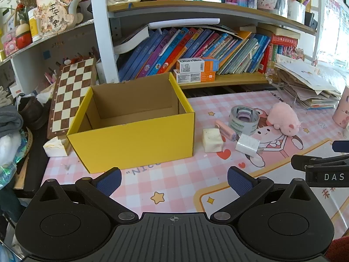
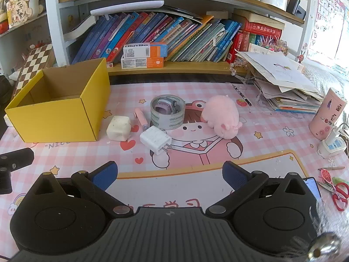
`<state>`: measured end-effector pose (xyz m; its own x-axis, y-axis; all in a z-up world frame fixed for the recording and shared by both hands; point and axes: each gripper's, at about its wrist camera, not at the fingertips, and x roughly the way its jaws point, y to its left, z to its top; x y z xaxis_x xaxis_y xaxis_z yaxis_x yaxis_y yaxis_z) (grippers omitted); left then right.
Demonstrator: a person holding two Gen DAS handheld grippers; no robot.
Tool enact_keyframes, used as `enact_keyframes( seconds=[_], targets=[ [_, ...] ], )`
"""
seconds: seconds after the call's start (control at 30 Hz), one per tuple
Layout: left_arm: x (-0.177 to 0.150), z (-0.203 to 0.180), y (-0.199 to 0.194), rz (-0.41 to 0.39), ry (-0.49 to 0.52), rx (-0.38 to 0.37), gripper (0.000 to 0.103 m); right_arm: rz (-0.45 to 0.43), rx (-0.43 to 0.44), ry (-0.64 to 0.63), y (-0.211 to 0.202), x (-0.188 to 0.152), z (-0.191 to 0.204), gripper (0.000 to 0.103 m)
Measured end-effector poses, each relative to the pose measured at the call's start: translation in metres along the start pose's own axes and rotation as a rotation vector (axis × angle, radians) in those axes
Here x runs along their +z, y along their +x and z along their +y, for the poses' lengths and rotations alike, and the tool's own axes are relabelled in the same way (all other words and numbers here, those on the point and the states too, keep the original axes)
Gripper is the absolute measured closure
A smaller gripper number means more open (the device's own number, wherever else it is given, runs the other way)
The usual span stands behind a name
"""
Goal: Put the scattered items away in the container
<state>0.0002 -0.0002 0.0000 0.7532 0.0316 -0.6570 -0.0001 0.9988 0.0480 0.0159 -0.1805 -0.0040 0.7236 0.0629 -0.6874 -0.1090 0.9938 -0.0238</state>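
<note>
Five strays: eraser block [image 2: 118, 128], pink tube [image 2: 140, 118], tape roll [image 2: 167, 111], charger [image 2: 155, 142], plush pig [image 2: 221, 116], clustered at 3 o'clock of box.
Yellow box [image 2: 57, 102]: open-topped, interior bare where visible.
Left tongs [image 1: 173, 181]: spread, holding nothing.
Right tongs [image 2: 170, 175]: spread, holding nothing.

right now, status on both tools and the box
Left tool open, empty. Right tool open, empty. Yellow box empty; charger, tape roll, plush pig on the mat. Path clear.
</note>
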Motion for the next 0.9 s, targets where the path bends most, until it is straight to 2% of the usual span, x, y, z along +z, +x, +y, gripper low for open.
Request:
enact_keyframes(
  seconds=[0.9],
  targets=[
    [-0.0003, 0.0023, 0.0089, 0.039, -0.013, -0.006, 0.0, 0.016, -0.003, 0.002, 0.0047, 0.0021, -0.001, 0.0]
  ],
)
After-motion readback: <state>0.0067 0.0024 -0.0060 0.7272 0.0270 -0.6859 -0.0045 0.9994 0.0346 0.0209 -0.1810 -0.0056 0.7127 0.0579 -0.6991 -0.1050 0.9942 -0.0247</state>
